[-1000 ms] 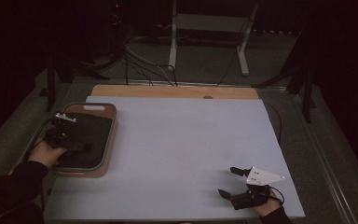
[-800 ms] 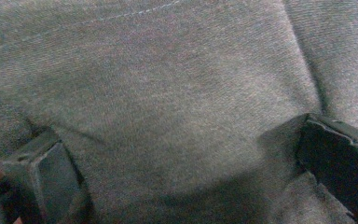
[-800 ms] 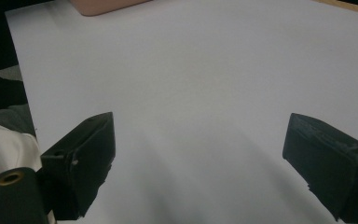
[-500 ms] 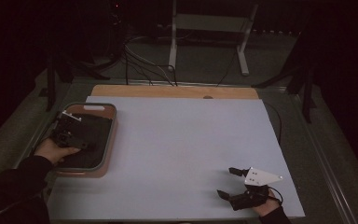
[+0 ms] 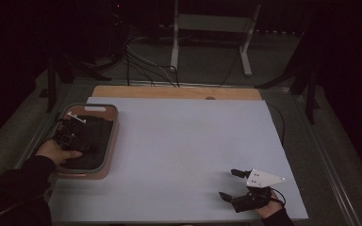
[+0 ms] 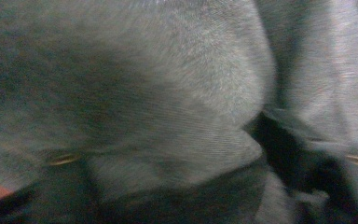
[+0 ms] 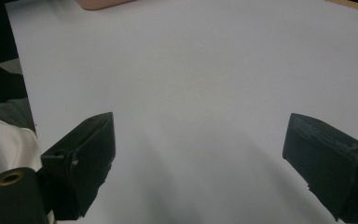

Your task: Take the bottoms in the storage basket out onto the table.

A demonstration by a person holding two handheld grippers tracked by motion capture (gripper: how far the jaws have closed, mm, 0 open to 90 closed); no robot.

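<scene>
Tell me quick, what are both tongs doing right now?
Left tongs: down in the tray on dark cloth; open or closed cannot be told.
Right tongs: open, holding nothing.

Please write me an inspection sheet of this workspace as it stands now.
Surface: white sheet covering a wooden table, bare in the middle.
Job's things: dark grey cloth lying in the pink-rimmed tray at the left edge.
Clutter: nothing seen.
Grippers: left gripper down in the tray at the cloth, jaws hidden; right gripper near the front right corner, jaws wide apart, holding nothing.
Cables: black cables on the floor behind the table.
Surroundings: dark room, white metal stand at the back.
</scene>
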